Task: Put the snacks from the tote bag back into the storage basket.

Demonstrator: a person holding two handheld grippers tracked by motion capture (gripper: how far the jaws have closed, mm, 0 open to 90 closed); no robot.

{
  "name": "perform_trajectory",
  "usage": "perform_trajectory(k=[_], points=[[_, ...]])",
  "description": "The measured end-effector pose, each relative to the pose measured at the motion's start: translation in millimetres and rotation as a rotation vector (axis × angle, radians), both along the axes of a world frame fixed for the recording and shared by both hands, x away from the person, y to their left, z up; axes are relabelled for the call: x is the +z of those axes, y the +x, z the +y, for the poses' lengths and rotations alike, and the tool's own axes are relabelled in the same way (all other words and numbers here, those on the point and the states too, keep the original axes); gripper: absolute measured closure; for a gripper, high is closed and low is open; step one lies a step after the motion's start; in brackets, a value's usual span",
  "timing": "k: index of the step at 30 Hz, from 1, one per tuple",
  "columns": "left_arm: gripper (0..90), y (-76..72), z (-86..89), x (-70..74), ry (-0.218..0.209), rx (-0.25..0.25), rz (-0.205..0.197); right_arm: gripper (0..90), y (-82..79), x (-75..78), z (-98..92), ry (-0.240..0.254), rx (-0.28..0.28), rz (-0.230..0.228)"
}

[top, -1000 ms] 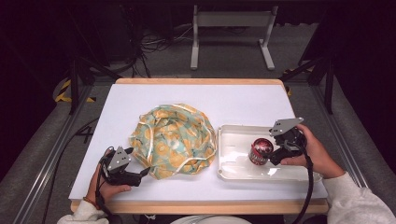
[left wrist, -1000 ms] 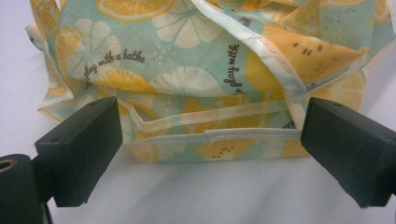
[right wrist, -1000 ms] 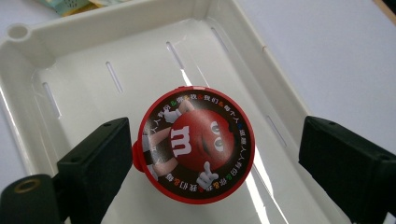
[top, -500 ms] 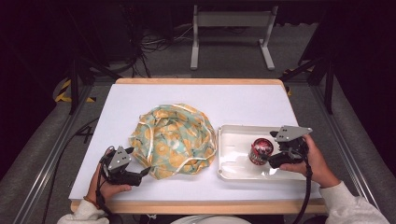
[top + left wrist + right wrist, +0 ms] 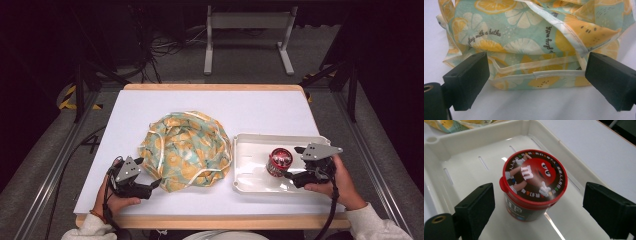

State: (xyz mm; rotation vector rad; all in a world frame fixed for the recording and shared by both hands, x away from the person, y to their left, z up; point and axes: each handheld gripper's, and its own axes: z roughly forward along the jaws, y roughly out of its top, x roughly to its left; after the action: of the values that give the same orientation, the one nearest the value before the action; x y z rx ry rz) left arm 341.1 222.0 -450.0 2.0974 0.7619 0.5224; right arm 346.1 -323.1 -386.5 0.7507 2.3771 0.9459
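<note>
Now, by tool:
R tool: jaws wide, have just been opening a bit; red-lidded tub upright btwn them, gap each side, pads not touching.
Tub loc: in white tray, right part of table, just left of R tool in high view.
L tool: jaws wide, nothing gripped; hem of citrus-print cloth bag just ahead, btwn the tips.
Bag loc: mid-table, touching tray's left side.
</note>
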Motion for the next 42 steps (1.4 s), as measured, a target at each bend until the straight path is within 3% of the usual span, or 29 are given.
perform_trajectory(k=[4,6,12,28,42], points=[[6.3,0.2,-0.1,-0.1,0.001,-0.001,0.002,11.2,-2.1,-2.7,-3.6,-0.016,-0.011,0.003],[6.2,0.4,-0.2,-0.3,0.003,-0.001,0.001,10.9,-4.2,-4.1,-6.5,-0.037,-0.035,-0.018],[6.2,0.5,0.0,-0.5,0.002,0.001,0.003,9.8,-9.7,-5.0,-17.3,-0.009,-0.06,-0.024],[6.3,-0.2,0.3,0.1,-0.002,0.001,0.001,7.4,-21.5,-18.8,-39.8,-0.039,-0.144,-0.06],[6.3,-0.4,-0.2,0.1,0.002,-0.002,0.0,6.4,-30.6,-24.2,-64.6,-0.014,-0.207,-0.079]])
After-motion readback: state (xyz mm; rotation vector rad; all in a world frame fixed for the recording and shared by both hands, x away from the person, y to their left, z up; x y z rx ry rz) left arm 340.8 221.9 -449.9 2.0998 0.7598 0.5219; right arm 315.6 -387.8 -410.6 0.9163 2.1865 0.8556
